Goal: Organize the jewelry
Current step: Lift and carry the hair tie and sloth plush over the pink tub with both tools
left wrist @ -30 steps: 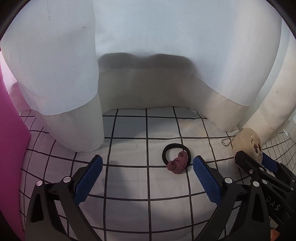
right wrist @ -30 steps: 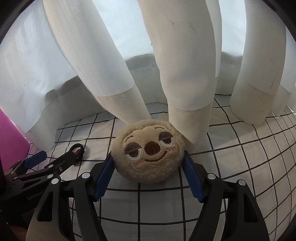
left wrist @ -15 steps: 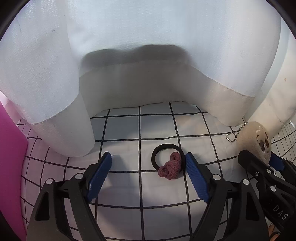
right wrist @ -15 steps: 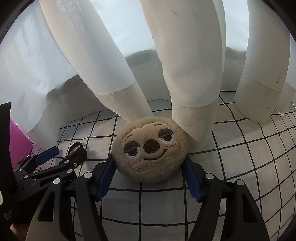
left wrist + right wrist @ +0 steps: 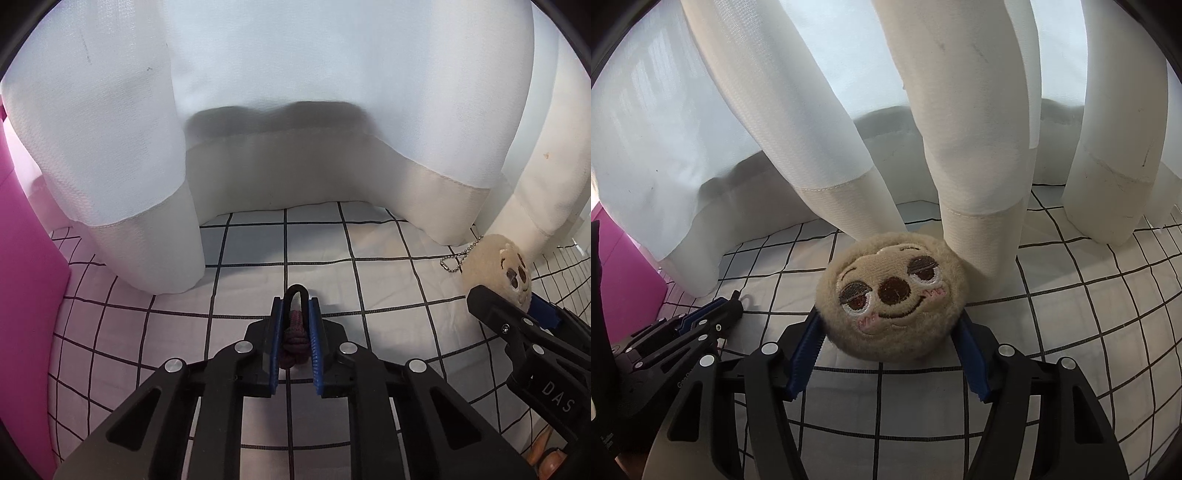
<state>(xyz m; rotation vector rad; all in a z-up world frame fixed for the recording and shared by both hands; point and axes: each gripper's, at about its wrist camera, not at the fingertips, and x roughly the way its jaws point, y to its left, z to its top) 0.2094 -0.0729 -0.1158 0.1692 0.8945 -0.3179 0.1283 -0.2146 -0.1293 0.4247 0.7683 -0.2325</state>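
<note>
Left wrist view has the left gripper [image 5: 295, 332] closed on the hair tie [image 5: 293, 334]: both blue fingers [image 5: 276, 343] pinch its maroon knot, and the black elastic loop pokes out ahead of the tips, squeezed narrow. The tie sits low over the gridded cloth [image 5: 388, 280], and I cannot tell whether it is resting on it or just clear. To do this pick well, my judgement is that the grip should stay on the knot, since the thin loop alone could slip out, and the lift should go straight up so the loop does not drag across the cloth or catch the curtain [image 5: 147, 166] hem close in front.

Right wrist view shows the right gripper [image 5: 890, 354] with its fingers on either side of the plush keychain [image 5: 892, 295], a tan sloth face. The pads press into the fur at both flanks, so it looks held, though the soft pile hides how firm the contact is. A moderate squeeze should do, since the plush gives way.

Several things are unclear. No tray or box for the jewelry is plainly visible, only a pink object [image 5: 26, 295] cut off at the left edge, whose nature I cannot tell. The ball chain [image 5: 460, 256] shows only in the left view; in the right view the plush hides it. Curtain folds cover the far cloth.
</note>
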